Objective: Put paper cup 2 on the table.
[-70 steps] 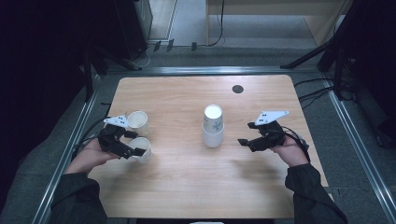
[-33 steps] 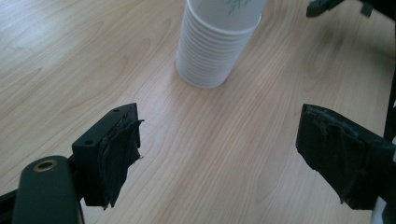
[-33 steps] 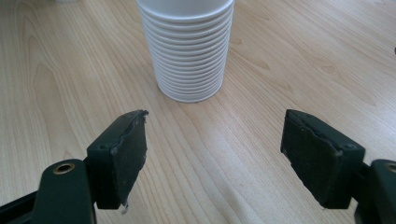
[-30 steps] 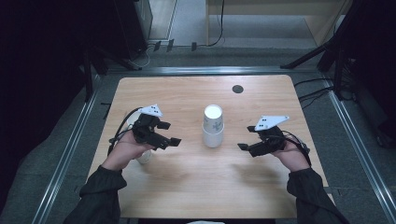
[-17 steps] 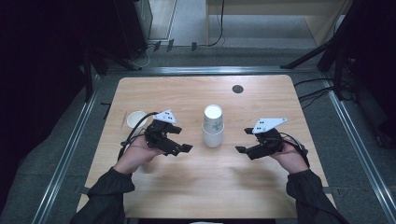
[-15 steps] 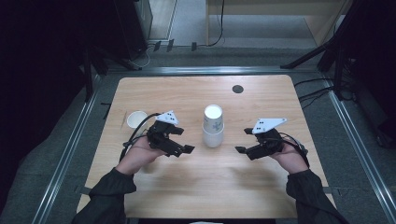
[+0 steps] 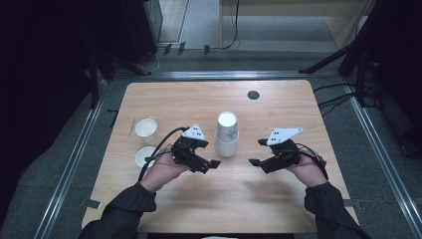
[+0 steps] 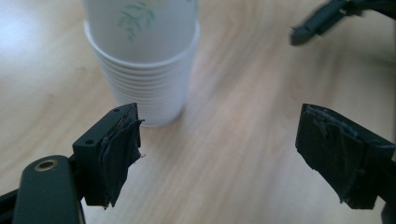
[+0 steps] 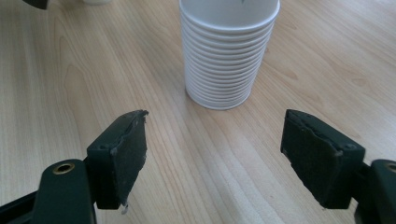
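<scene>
From above, the cup stack (image 7: 227, 134) is standing upright at mid-table, the left gripper (image 7: 211, 160) sitting nearer than the right gripper (image 7: 256, 153). Along the left gripper (image 8: 219, 154), jaws gaping empty, the stack (image 8: 144, 60) is rising far-left. Along the right gripper (image 9: 212, 154), likewise apart, the stack (image 9: 227, 56) is standing dead ahead.

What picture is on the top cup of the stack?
A green leafy sprig on the white top cup, best seen in the left gripper view.
</scene>
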Demonstrator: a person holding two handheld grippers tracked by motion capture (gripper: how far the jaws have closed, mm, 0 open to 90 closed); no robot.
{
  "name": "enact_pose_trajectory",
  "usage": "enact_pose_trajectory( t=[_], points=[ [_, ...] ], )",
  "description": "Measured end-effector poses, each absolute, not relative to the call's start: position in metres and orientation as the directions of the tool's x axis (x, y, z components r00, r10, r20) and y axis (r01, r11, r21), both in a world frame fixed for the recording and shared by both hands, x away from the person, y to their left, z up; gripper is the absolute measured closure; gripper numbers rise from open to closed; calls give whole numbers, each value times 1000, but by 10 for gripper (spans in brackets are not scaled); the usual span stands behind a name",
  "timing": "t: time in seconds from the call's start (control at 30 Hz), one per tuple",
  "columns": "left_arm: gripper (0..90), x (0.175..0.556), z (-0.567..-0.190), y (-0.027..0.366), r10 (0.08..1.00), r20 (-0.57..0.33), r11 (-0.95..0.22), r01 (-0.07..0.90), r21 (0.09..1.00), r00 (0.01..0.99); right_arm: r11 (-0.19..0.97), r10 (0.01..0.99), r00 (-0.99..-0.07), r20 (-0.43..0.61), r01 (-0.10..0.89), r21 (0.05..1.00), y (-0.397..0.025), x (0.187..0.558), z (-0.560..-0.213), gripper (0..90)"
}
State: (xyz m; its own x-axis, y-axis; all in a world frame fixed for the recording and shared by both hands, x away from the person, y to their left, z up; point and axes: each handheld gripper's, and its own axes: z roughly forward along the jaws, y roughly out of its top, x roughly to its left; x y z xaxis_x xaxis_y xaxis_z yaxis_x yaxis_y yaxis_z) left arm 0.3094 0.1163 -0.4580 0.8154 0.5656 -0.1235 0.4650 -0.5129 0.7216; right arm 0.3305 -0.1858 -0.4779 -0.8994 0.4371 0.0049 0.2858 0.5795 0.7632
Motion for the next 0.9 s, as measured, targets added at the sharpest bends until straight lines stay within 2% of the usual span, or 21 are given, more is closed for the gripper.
enact_pose_trajectory(
  t=[0.1,0.9],
  points=[
    [141,310,-460,112,551,-147,-513,473,716,821,581,436,-900,6,287,762,-184,329,-479,229],
    [141,310,-475,103,531,-116,-565,452,690,839,609,403,-915,0,268,747,-176,318,-480,228]
  ],
)
